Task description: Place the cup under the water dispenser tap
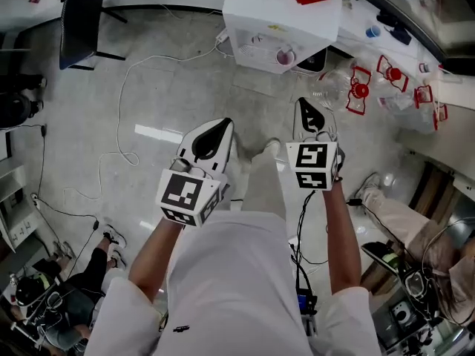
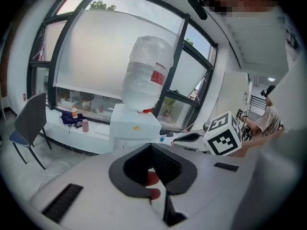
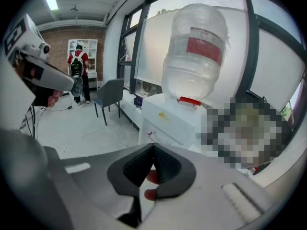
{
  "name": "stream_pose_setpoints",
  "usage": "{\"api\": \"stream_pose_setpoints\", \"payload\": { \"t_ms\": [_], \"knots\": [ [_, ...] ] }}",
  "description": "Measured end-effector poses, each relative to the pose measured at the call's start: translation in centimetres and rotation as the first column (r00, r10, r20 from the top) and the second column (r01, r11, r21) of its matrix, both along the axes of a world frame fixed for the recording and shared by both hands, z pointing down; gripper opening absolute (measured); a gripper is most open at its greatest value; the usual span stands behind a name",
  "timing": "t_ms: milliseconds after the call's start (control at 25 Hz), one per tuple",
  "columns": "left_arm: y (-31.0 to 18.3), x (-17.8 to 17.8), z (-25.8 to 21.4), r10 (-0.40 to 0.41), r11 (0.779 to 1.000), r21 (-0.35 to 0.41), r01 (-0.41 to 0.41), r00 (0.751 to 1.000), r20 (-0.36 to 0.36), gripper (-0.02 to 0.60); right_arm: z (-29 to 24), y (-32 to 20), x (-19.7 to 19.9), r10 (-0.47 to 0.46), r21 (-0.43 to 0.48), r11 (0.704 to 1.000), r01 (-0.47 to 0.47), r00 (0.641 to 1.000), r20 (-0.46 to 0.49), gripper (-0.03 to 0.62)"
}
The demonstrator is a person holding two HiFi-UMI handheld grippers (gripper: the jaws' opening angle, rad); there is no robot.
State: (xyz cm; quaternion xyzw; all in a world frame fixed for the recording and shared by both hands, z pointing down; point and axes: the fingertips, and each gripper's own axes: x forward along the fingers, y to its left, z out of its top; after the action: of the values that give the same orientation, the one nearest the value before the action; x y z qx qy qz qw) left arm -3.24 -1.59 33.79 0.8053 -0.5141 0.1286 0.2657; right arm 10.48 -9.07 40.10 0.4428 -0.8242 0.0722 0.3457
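The white water dispenser (image 1: pixel 278 21) stands ahead at the top of the head view, with a pink round cup-like thing (image 1: pixel 286 56) in its front recess. Both grippers hang in the air short of it, over the floor. My left gripper (image 1: pixel 215 130) is shut with nothing in it, and so is my right gripper (image 1: pixel 306 107). In the left gripper view the jaws (image 2: pixel 152 146) meet, aimed at the dispenser (image 2: pixel 135 128) and its big clear bottle (image 2: pixel 146 73). From the right gripper (image 3: pixel 153 146) the dispenser (image 3: pixel 168 121) and bottle (image 3: pixel 196 56) look nearer.
A dark chair (image 1: pixel 78 21) stands at the far left and white cables (image 1: pixel 126 117) trail over the floor. Clear bottles with red handles (image 1: pixel 360 91) lie to the dispenser's right. People sit at the lower left (image 1: pixel 82 280) and right (image 1: pixel 415 228). A person in red (image 3: pixel 76 63) stands far off.
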Motion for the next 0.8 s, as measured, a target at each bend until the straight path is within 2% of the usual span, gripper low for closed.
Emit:
{"api": "stream_pose_setpoints", "payload": {
  "t_ms": [480, 800],
  "knots": [
    [1.6, -1.1, -6.0, 0.012, 0.998, 0.069, -0.010, 1.000, -0.018, 0.002, -9.9, 3.9, 1.9, 0.152, 0.080, 0.983, -0.168, 0.972, 0.178, 0.011],
    [3.0, -1.9, -9.1, 0.025, 0.994, 0.106, -0.022, 0.999, -0.027, 0.002, -14.9, 7.7, 3.2, 0.192, 0.155, 0.961, -0.227, 0.957, 0.215, 0.011]
  ]
}}
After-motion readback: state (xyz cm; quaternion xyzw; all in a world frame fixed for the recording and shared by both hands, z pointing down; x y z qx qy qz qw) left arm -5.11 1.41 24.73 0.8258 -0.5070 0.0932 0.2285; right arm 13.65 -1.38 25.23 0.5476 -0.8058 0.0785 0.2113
